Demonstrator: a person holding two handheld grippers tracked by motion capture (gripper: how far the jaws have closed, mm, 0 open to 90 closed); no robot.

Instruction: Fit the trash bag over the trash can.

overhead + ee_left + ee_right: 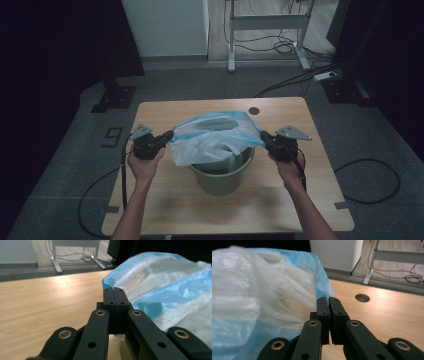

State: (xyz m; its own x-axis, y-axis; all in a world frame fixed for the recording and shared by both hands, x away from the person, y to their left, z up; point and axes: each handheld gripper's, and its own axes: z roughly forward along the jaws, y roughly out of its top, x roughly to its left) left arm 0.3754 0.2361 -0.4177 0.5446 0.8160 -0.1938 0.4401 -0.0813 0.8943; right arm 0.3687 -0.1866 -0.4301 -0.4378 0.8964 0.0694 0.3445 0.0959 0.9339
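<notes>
Forearms come in from the bottom of the high view, each hand gripping a black gripper. At the left, the left gripper (pixel 169 134) has its jaws pressed together on the edge of the bag (pixel 215 137); its own view shows the two pads closed tight with the blue rim of the plastic caught between them. At the right, the right gripper (pixel 263 135) pinches the opposite edge the same way. Between them the bag, clear with a blue rim, is stretched wide and hangs above the green bucket (pixel 222 181), its lower folds dipping inside. That bucket stands upright near the middle of the table (pixel 165 112).
</notes>
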